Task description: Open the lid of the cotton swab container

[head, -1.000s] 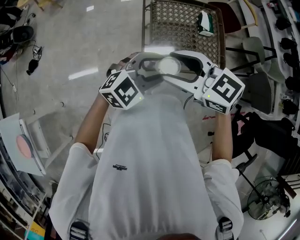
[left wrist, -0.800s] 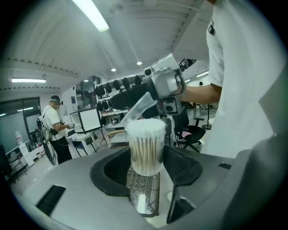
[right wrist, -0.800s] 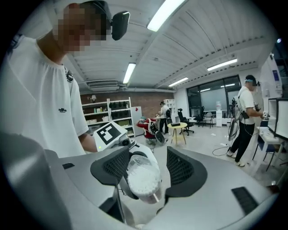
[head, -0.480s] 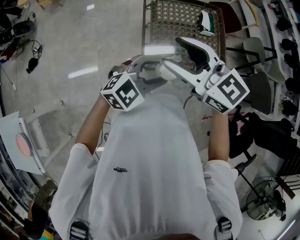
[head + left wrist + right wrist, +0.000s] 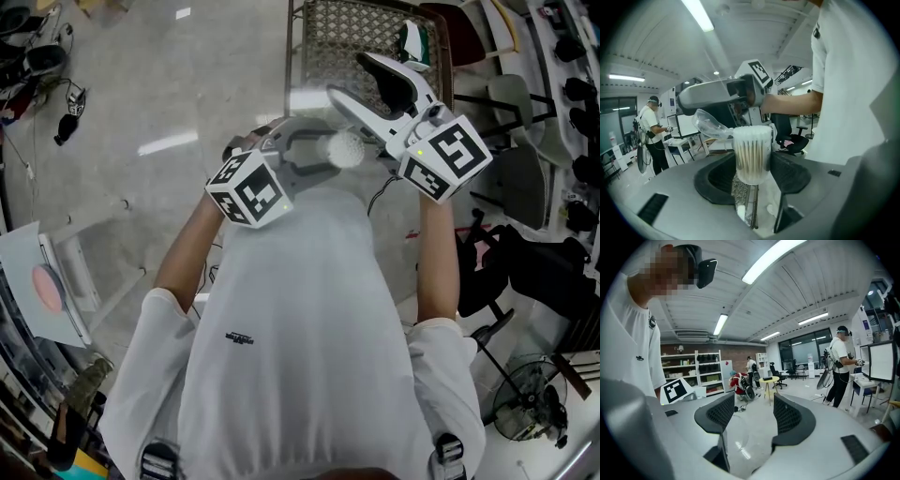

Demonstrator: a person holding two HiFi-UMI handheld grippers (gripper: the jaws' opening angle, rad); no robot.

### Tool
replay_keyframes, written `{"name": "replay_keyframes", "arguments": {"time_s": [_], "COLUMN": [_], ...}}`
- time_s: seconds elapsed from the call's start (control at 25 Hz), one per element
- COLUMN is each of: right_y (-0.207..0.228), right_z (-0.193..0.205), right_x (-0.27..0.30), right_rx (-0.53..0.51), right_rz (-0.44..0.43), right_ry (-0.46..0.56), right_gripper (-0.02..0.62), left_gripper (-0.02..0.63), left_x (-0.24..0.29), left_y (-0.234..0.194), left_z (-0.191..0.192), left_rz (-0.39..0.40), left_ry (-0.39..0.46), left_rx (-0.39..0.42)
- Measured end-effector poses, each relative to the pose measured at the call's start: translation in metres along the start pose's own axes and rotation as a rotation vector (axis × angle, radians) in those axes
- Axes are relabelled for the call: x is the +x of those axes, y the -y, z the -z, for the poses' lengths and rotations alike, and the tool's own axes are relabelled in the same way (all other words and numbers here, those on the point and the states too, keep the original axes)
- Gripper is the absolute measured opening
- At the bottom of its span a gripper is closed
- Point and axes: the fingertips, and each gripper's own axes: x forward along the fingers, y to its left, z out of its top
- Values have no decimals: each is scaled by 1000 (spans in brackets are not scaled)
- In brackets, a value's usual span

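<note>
the cotton swab container (image 5: 751, 154), a clear round tub packed with upright swabs, stands upright between the jaws of the left gripper (image 5: 751, 177), whose ribbed pads press its lower wall from both sides; the jaws stand fairly wide to take its width. its clear lid (image 5: 708, 125) is flipped open and hangs tilted off the top rim on the side away from the person's white shirt (image 5: 853, 79), so the white swab tips show bare at the mouth. in the head view the container (image 5: 344, 148) is held in the air in front of the person's chest, and the left gripper (image 5: 317, 152) reaches to it from the left, its marker cube (image 5: 246, 187) nearer the body. just above and beyond the container is the right gripper (image 5: 356, 82), lifted clear of it, jaws spread apart with nothing in them; its own view shows the right gripper (image 5: 750, 416) with only grey floor in the gap between the two dark pads. whether any part of that gripper touches the lid cannot be told. from the left gripper view the right gripper's grey body sits above the lid. behind the container in the head view stands a wicker chair (image 5: 361, 37). farther off from the container, another person (image 5: 651, 133) stands by desks, and a yellow table (image 5: 768, 379) and shelves (image 5: 701, 366) are in the room.
</note>
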Motion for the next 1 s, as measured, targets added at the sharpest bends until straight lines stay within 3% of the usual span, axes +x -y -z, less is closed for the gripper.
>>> {"name": "replay_keyframes", "arguments": {"time_s": [0.36,0.72,1.0], "right_y": [11,16,17], "right_z": [-7,-17,-14], "right_x": [-10,-31,-52], "right_rx": [-3,-10,-9], "right_rz": [64,147,236], "right_ry": [36,92,120], "right_gripper": [253,253,252], "left_gripper": [222,222,222], "left_x": [-3,-8,-21], "left_y": [-11,-31,-51], "left_z": [1,5,-2], "left_rz": [-16,-102,-215], "left_ry": [25,25,39], "left_rx": [-67,-150,-201]}}
